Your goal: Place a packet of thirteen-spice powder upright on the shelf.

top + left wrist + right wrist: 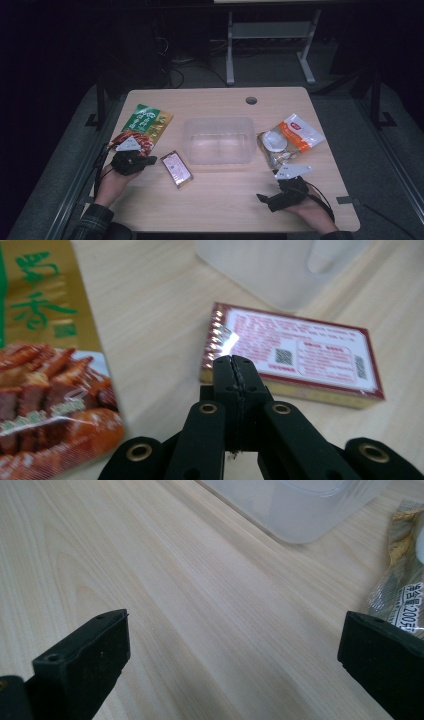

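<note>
A clear plastic container (217,140) (280,265) (300,505) stands empty at the table's middle. Left of it lies a green and gold snack packet (145,125) (45,365). A small flat box (176,168) (300,355) with a red border and white label lies in front of the container. My left gripper (151,160) (235,362) is shut with nothing in it, its tips just short of the box's near corner. My right gripper (269,187) (235,645) stands wide open over bare wood at the front right. A clear noodle packet (275,152) (405,580) lies just beyond its right jaw.
An orange and white packet (300,132) with a white round piece on it lies right of the container. The tabletop (225,200) has a cable hole (251,100) near its far edge. Desk legs and cables show in the dark beyond.
</note>
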{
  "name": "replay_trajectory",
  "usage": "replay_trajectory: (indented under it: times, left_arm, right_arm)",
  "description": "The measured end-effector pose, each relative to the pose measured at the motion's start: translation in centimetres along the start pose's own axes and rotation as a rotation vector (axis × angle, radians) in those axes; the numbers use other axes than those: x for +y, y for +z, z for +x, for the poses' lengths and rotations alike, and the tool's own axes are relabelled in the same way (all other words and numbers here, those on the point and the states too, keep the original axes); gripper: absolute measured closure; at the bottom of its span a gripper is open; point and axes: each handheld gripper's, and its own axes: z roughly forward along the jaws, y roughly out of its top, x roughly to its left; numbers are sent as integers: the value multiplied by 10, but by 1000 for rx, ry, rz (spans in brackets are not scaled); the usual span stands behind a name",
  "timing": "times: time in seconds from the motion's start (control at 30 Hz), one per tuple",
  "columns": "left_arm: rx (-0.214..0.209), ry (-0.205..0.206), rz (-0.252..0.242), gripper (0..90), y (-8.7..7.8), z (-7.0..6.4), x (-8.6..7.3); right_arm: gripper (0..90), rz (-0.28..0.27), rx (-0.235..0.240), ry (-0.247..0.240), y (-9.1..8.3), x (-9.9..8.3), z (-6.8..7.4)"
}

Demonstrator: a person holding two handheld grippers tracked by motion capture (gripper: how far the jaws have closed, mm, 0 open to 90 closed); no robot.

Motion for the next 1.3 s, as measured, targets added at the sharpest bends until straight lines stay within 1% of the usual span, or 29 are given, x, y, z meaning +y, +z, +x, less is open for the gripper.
replay_trajectory:
  times: [0.03, 0.07, 0.1, 0.13, 0.17, 0.3, 0.37, 0.43, 0.47, 0.57, 0.6, 0.63, 0.67, 0.73, 0.77, 0.87, 0.9, 0.97, 1.03, 1.1, 1.13, 1.17, 1.27, 1.3]
  left_arm:
    - [6, -9, -9, 898, 2, 0, 2]
    - [12, 4, 1, 898, 3, 2, 4]
    - [18, 6, 1, 898, 5, 4, 5]
    - [16, 3, -2, 898, 7, 5, 6]
    - [27, -3, 4, 898, 12, 8, 9]
    - [30, 3, 7, 899, 17, 13, 12]
    - [40, 0, 10, 899, 23, 18, 16]
    - [42, -3, 5, 899, 25, 19, 16]
    - [45, -2, 16, 899, 27, 21, 17]
    - [39, -13, 24, 899, 34, 25, 19]
    - [39, -13, 24, 899, 34, 25, 19]
    - [32, -10, 43, 899, 36, 25, 18]
    - [32, -7, 51, 899, 37, 25, 17]
    - [29, -12, 57, 899, 38, 25, 16]
    - [29, -3, 61, 899, 39, 25, 16]
    - [21, -7, 72, 899, 41, 24, 15]
    - [12, -13, 86, 899, 42, 23, 14]
    - [11, -10, 88, 899, 43, 23, 13]
    - [2, -18, 92, 899, 44, 23, 12]
    - [-2, -13, 97, 899, 45, 23, 11]
    - [-7, -24, 98, 899, 46, 22, 11]
    - [-7, -16, 104, 899, 46, 21, 11]
    - [-10, -20, 104, 899, 46, 20, 10]
    - [-12, -7, 108, 899, 45, 20, 10]
  right_arm:
    - [0, 0, 0, -1, 0, 0, 0]
    - [0, 0, 2, -1, 0, 0, 0]
    - [0, -1, 2, -1, 0, 0, 1]
    - [0, -4, 2, -1, 0, 0, 1]
    - [0, -6, 2, 0, 0, 0, 1]
    - [0, -7, 4, -6, 0, 0, 1]
    - [0, -8, 3, -8, 0, 0, 2]
    - [0, -9, 2, -7, 0, 0, 1]
    - [0, -9, 2, -7, 0, 0, 1]
    - [0, -7, 3, -7, 1, 0, 1]
    - [0, -7, 2, -8, 0, 0, 1]
    - [0, -8, 2, -8, 0, 0, 2]
    - [0, -8, 2, -7, 0, 0, 1]
    - [0, -9, 1, -7, 0, 0, 1]
    - [0, -7, 1, -6, 0, 0, 1]
    - [0, -7, 0, -6, 0, 0, 1]
    - [0, -8, 0, -7, 0, 0, 1]
    - [0, -8, 0, -7, -1, 0, 1]
    - [0, -10, -1, -6, -1, 0, 1]
    - [0, -11, -1, -6, -1, 0, 1]
    - [0, -10, 0, -5, -1, 0, 1]
    - [0, -11, 0, -5, -1, 0, 1]
    - [0, -14, -1, -4, -1, 0, 1]
    - [0, -14, -2, -6, -1, 0, 1]
